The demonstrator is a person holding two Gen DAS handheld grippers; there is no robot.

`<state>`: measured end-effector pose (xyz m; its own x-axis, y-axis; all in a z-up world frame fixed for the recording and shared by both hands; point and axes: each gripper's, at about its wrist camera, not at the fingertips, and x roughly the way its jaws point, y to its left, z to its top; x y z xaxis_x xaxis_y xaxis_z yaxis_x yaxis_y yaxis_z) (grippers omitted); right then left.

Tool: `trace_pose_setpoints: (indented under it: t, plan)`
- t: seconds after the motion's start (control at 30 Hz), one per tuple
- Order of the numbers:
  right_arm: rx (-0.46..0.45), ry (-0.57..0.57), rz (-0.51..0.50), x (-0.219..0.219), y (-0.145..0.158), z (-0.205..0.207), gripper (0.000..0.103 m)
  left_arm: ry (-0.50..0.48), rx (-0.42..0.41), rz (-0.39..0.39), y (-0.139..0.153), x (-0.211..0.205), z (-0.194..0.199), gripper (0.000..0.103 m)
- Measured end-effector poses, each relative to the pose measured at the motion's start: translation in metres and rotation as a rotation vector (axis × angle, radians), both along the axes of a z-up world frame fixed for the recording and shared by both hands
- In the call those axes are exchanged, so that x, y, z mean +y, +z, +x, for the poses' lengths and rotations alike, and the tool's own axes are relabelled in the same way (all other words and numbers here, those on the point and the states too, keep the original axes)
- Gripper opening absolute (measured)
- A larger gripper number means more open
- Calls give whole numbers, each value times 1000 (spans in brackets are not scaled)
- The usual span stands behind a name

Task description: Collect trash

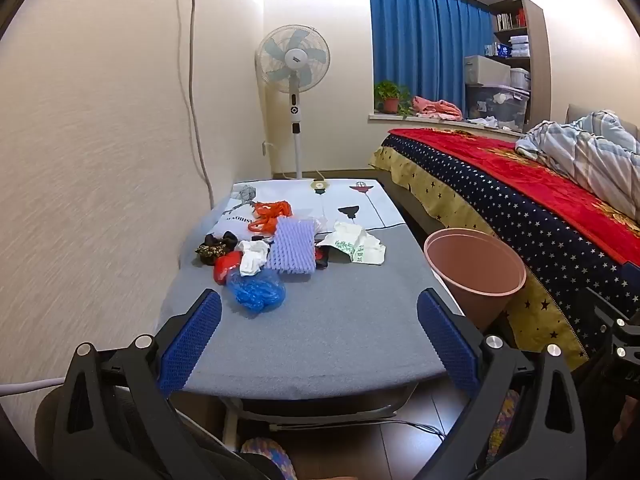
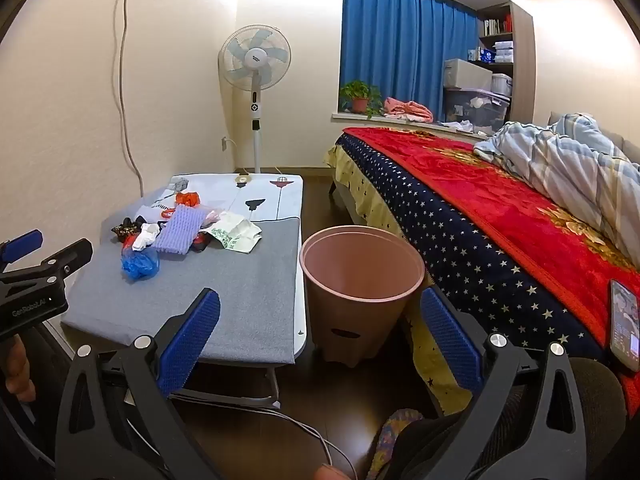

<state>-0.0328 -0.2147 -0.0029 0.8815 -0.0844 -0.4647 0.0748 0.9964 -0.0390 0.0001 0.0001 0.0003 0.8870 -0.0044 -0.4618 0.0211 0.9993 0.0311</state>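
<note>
Both tools gape wide with nothing between their pads: left gripper point(image 1: 319, 316) over the low table point(image 1: 340, 336), right gripper point(image 2: 320, 316) before one pink bin point(image 2: 360, 280) standing between table and bed point(image 2: 500, 240). Trash lies mid-table: one blue bag point(image 1: 256, 290), one purple foam sleeve point(image 1: 291, 249), one orange bag point(image 1: 269, 214), one white printed bag point(image 1: 358, 245).

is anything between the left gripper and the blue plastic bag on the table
Nothing visible. The left gripper is open and empty, with only bare grey table between it and the blue plastic bag, the nearest piece of the pile. The pink bin stands off the table's right side.
</note>
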Motion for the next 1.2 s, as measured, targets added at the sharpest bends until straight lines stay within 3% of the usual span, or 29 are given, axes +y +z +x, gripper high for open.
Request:
trace_pose_setpoints:
  t: [1.2]
  plan:
    - [-1, -4, 0, 3, 2, 1, 98, 9, -1, 13, -2, 2, 3, 95]
